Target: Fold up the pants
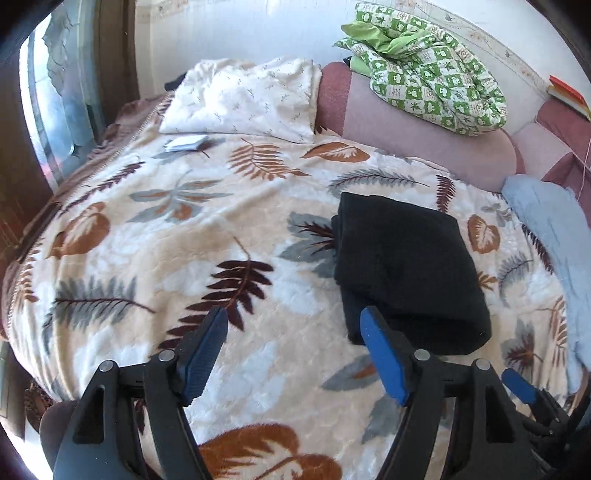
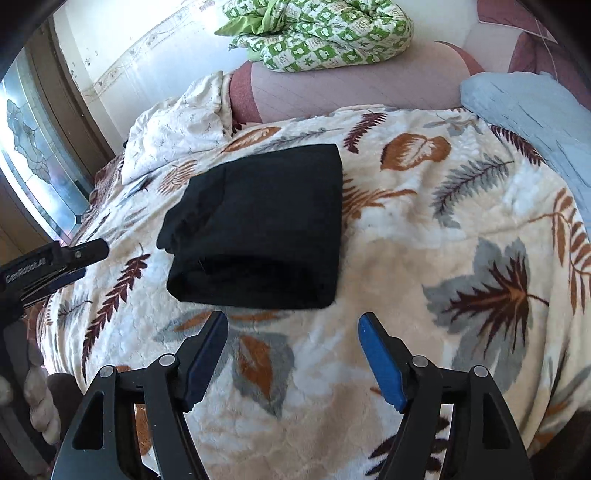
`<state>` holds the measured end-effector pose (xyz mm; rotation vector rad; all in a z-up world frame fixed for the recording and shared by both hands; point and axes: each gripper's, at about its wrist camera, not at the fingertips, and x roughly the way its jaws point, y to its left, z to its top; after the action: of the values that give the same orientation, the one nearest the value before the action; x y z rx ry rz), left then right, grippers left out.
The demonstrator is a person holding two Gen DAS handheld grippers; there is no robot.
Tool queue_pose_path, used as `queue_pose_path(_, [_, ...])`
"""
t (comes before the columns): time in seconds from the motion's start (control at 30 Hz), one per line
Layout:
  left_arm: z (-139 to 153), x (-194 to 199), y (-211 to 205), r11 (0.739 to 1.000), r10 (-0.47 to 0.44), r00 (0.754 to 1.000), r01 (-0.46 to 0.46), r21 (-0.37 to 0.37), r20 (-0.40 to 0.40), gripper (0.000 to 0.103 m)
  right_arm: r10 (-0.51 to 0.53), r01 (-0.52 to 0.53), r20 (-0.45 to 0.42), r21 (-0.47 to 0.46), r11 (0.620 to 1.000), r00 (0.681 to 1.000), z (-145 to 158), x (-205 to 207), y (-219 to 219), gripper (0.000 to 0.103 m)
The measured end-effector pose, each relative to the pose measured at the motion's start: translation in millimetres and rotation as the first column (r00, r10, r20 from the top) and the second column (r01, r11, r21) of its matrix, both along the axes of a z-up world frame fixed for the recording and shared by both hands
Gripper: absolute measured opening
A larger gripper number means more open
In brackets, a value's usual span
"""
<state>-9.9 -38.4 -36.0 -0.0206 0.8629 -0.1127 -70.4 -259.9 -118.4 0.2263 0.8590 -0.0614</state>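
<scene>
**Pants folded, both grippers free**

Pants (image 2: 258, 229) lie as a black folded stack mid-blanket (image 2: 424, 258), bare blanket on all sides. Left gripper (image 1: 293, 323) and right gripper (image 2: 293, 326) spread apart, holding nothing. Fold layers hard to read in the black.

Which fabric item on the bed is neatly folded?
The black pants, a compact rectangle on the blanket; the green quilt is bunched.

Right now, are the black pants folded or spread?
Folded: the black pants form a compact layered rectangle on the leaf-print blanket, both grippers clear.
</scene>
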Motion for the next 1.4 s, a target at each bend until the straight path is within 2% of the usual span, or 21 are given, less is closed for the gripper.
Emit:
queue_pose_path(0.13, [5,-25,-8,0.993,0.005,0.996,-0.016,0.121,0.086,0.081,-0.045,0.044,-0.017,-0.028,0.999,0.999,-6,-11,3,0.078])
queue_pose_path(0.2, [8,-31,-11,0.988,-0.003,0.994,-0.014,0.154,0.11,0.085,-0.062,0.061,-0.016,-0.054,0.997,0.998,-5,-15,5,0.079])
queue_pose_path(0.47, [1,-39,-14,0.994,-0.037,0.998,0.031,0.107,0.056,0.085,-0.066,0.066,0.008,-0.121,0.99,0.998,5,-25,14,0.082])
queue_pose_path(0.73, [-6,-40,-18,0.994,-0.05,0.998,0.047,0.101,0.026,0.085,-0.021,0.022,0.007,-0.165,0.986,1.0,5,-24,28,0.083])
queue_pose_path(0.9, [-9,-39,-20,0.993,-0.056,0.998,0.053,0.104,0.023,0.085,-0.013,0.013,0.001,-0.173,0.985,1.0,2,-24,30,0.084])
queue_pose_path(1.17, [-5,-41,-19,0.994,-0.043,0.997,0.037,0.1,0.061,0.085,-0.014,0.012,-0.011,-0.165,0.986,1.0,-2,-21,28,0.084])
queue_pose_path(1.4, [-8,-39,-19,0.994,-0.048,0.998,0.044,0.1,0.039,0.085,-0.015,0.012,-0.022,-0.158,0.987,1.0,-5,-20,27,0.084])
